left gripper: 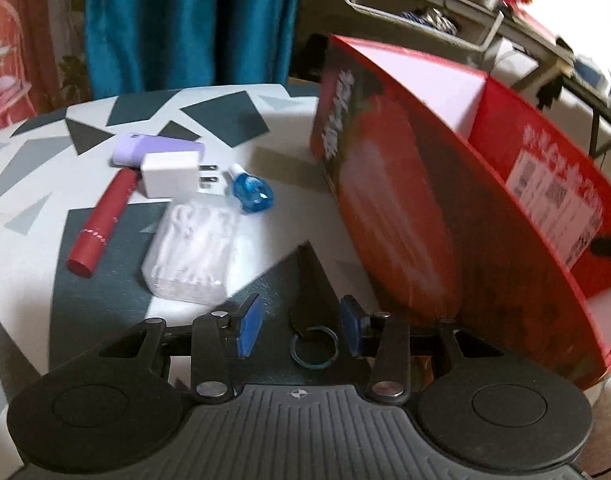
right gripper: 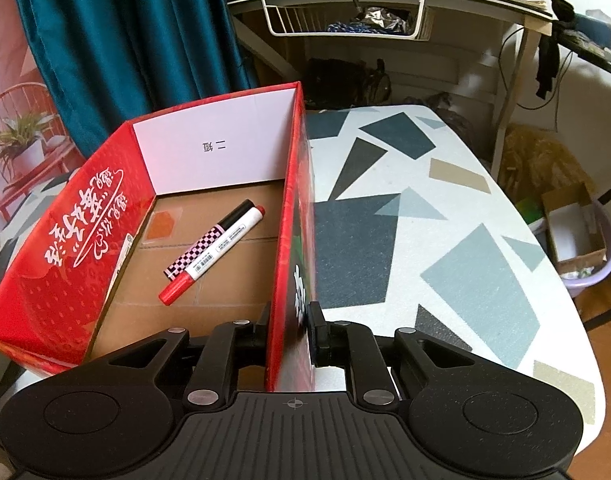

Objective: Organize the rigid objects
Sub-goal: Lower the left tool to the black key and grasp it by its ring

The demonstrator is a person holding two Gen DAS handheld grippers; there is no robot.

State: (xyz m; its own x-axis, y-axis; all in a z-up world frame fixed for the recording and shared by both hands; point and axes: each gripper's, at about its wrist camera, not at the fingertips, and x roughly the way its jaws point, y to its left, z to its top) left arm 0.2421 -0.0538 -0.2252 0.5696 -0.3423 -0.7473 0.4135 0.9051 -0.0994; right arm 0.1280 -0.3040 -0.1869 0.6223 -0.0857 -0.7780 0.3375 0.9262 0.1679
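My left gripper [left gripper: 301, 328] is open low over the table, its blue pads [left gripper: 249, 328] on either side of a black flat tool with a ring [left gripper: 311, 320], not touching it. Beyond it lie a clear box of white picks [left gripper: 191, 252], a red tube [left gripper: 101, 224], a white charger plug [left gripper: 171, 180], a purple case [left gripper: 157, 148] and a small blue bottle [left gripper: 251, 192]. The red box [left gripper: 405, 200] stands to the right. My right gripper [right gripper: 291, 328] is shut on the red box's near right wall [right gripper: 293, 240]. Inside lie a red marker [right gripper: 213, 256] and a checkered marker [right gripper: 209, 240].
The patterned table [right gripper: 425, 240] ends in a rounded edge at the right. A teal curtain [right gripper: 125, 40] hangs behind, and a desk with a white wire basket [right gripper: 345, 20] under it stands beyond. A lavender bin [right gripper: 585, 248] with a carton sits on the floor at the right.
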